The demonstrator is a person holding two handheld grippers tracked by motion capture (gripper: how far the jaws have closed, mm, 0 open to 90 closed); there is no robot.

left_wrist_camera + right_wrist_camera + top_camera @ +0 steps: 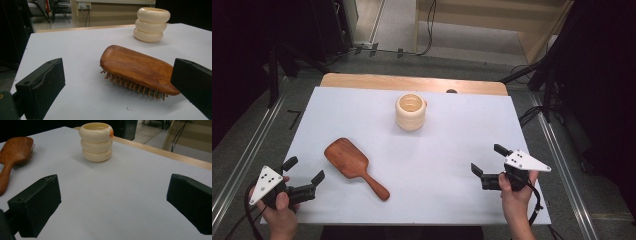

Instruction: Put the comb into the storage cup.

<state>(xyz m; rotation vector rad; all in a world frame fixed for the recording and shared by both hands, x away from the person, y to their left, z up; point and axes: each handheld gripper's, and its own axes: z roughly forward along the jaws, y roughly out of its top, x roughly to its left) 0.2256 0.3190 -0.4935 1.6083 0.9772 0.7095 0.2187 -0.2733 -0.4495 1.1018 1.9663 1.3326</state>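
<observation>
A brown wooden hairbrush [354, 166] lies bristles down on the white table top [437, 150], its handle toward the front right. Behind it stands a cream ribbed cup [410, 112] shaped like stacked rings. My left gripper [303, 170] is open at the front left, jaws wide apart, a short way left of the brush head [136, 68]. Over at the front right, my right gripper [488, 159] is open too, with nothing between its jaws. From there the cup [96, 142] stands ahead and the brush [13, 157] lies far left.
The white sheet covers a wooden table [412, 82] whose back edge shows. Grey floor, metal rails [242, 160] and cables [532, 115] surround it. Dark equipment stands at both sides.
</observation>
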